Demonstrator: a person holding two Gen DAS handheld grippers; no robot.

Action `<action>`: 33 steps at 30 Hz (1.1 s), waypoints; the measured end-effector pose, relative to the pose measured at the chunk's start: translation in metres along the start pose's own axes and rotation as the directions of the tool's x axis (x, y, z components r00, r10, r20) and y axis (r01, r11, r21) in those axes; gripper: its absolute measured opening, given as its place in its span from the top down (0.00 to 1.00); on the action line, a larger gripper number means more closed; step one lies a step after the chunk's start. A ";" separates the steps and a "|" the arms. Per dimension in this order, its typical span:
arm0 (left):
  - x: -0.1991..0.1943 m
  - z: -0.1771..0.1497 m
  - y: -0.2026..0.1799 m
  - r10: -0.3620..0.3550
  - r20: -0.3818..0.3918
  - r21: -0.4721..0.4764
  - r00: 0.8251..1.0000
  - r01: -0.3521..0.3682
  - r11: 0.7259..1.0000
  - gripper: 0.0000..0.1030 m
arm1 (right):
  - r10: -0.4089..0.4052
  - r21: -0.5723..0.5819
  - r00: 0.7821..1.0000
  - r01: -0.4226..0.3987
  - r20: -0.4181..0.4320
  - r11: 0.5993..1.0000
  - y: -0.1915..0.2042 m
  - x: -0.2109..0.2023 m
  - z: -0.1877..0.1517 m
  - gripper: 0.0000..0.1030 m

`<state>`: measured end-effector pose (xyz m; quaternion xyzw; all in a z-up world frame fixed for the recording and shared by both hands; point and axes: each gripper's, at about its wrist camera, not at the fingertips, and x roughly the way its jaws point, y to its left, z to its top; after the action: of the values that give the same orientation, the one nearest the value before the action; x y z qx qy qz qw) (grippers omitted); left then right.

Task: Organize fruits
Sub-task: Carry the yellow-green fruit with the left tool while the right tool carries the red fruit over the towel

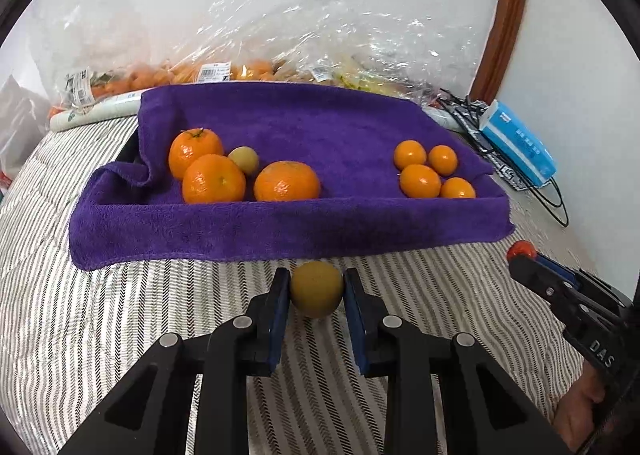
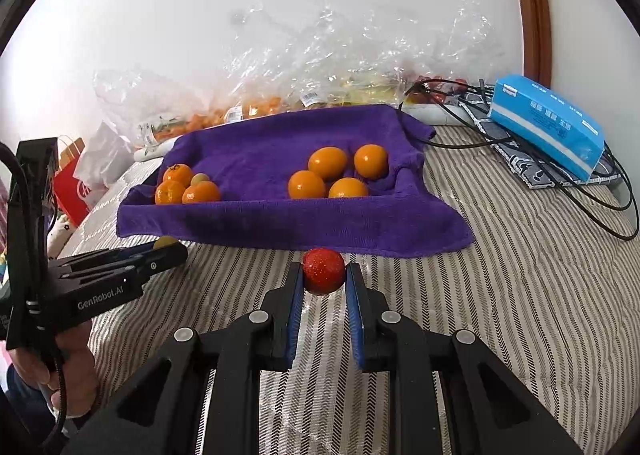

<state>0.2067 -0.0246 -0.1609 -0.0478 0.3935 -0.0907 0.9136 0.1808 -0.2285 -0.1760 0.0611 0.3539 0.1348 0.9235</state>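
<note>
My left gripper (image 1: 316, 287) is shut on a yellow-green round fruit (image 1: 316, 289), just in front of the purple towel (image 1: 280, 115). My right gripper (image 2: 323, 273) is shut on a small red fruit (image 2: 323, 270), also just before the towel (image 2: 280, 139). On the towel's left lie three large oranges (image 1: 214, 185) and a small yellow-green fruit (image 1: 244, 160). On its right lie several small oranges (image 1: 420, 180), which also show in the right wrist view (image 2: 328, 163). The right gripper shows at the right edge of the left wrist view (image 1: 520, 251).
The towel lies on a striped bed cover (image 1: 160, 303). Clear plastic bags of fruit (image 1: 248, 67) lie behind it against the wall. A blue tissue box (image 2: 548, 127) and black cables (image 2: 520, 151) lie at the right. A red paper bag (image 2: 76, 191) stands at the left.
</note>
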 end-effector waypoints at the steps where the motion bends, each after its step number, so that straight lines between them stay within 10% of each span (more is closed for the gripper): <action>1: -0.002 0.000 -0.001 -0.002 0.008 0.005 1.000 0.002 1.000 0.75 | -0.001 0.005 1.000 0.001 0.002 1.000 -0.001 0.000 0.000 0.80; 18: -0.016 -0.002 -0.001 -0.008 0.077 -0.002 0.997 0.008 1.000 0.75 | -0.068 0.028 0.996 0.067 0.061 0.997 -0.001 -0.011 0.000 0.80; 33: -0.066 0.040 0.063 0.028 0.130 -0.091 0.991 -0.016 0.996 0.75 | 0.027 -0.054 0.995 -0.022 0.099 0.998 0.048 -0.020 0.058 0.80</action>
<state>0.1993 0.0515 -0.0972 -0.0902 0.3368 -0.0595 0.9354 0.1959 -0.1896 -0.1102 0.0477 0.3030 0.1522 0.9395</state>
